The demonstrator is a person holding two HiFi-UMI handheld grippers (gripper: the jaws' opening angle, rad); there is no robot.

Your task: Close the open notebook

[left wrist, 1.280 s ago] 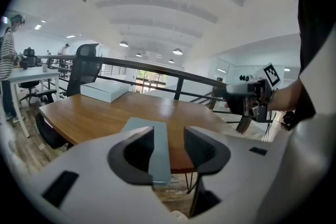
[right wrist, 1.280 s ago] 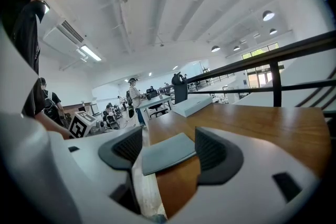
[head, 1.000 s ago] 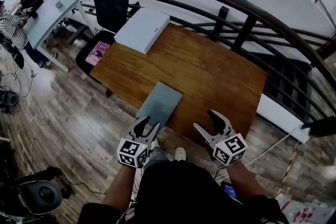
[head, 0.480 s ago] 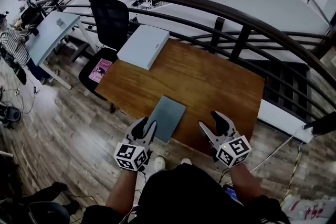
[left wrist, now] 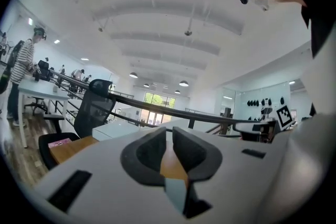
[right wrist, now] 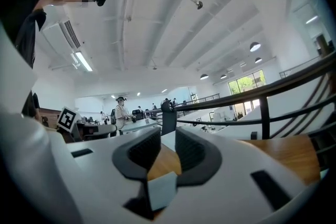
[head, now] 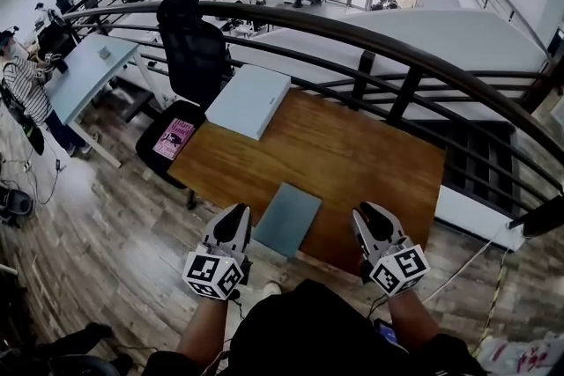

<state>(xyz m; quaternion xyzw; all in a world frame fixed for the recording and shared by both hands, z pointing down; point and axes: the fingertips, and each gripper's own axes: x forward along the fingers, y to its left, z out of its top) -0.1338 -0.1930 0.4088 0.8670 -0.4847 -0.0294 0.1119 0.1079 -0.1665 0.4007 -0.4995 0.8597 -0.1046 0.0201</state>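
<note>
Looking down, I see the grey notebook [head: 288,218] flat on the wooden surface [head: 352,145], its long axis pointing away from me. It lies between my grippers, nearer the left gripper [head: 236,214]. Both jaws have just been closing, and both are empty: the left are almost together, the right gripper [head: 370,214] shows a narrow gap.

An open-plan office: white desks [head: 88,70] with people [head: 22,84] at them, a black swivel chair [head: 196,44], a curved railing [head: 291,16].

Counts: 1 grey notebook [head: 287,218], 1 white flat box [head: 248,100], 1 wooden worktop [head: 352,154], 1 black office chair [head: 196,48], 1 pink sheet [head: 177,138]. Hand-held grippers, 2: left hand-held gripper [head: 236,214], right hand-held gripper [head: 370,212]. Both jaw pairs have just been closing, nothing between them.
</note>
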